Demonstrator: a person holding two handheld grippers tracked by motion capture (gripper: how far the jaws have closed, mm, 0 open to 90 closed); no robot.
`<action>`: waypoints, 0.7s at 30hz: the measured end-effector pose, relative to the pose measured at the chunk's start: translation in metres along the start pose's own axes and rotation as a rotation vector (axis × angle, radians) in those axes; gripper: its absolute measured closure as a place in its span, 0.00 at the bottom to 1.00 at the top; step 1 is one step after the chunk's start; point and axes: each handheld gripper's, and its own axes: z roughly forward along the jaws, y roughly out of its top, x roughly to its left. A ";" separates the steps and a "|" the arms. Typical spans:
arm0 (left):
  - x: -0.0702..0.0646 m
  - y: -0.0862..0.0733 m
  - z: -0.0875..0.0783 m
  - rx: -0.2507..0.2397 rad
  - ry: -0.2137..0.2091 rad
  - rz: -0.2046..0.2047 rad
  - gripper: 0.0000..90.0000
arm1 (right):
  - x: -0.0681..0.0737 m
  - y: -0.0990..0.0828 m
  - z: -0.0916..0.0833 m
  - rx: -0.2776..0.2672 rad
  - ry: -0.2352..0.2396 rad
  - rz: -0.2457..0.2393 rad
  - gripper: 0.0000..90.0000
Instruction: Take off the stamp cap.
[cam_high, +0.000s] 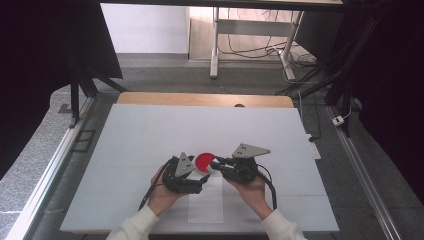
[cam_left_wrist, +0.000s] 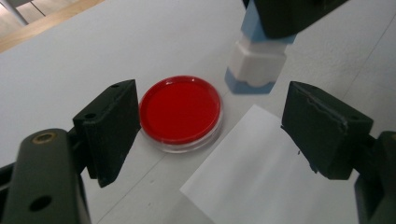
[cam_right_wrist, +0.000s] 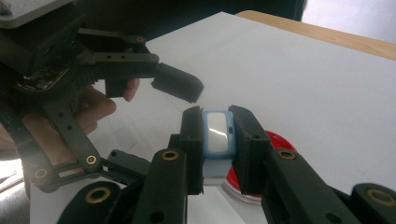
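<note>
Two tongs meet over the red dish (cam_left_wrist: 180, 111): the right gripper (cam_right_wrist: 217, 133) pinches a blue-and-white stamp-like block (cam_left_wrist: 256, 67) just beyond it, while the left gripper (cam_left_wrist: 210, 128) stands spread, the dish beside one jaw. Next, likely steadying the dish.

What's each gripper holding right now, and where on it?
The right gripper clamps a small blue-and-white block by its two sides. The left gripper is open, holding nothing, near the red dish.
</note>
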 end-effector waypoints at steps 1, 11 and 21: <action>0.000 0.000 0.001 -0.006 -0.004 -0.002 0.22 | 0.000 0.000 0.000 0.000 0.001 0.001 0.83; -0.001 -0.001 0.010 0.009 -0.025 0.018 0.22 | 0.005 -0.001 0.004 -0.008 0.006 -0.015 0.83; -0.006 -0.003 0.018 0.018 -0.025 0.053 0.24 | 0.002 -0.004 0.004 -0.020 -0.010 -0.007 0.83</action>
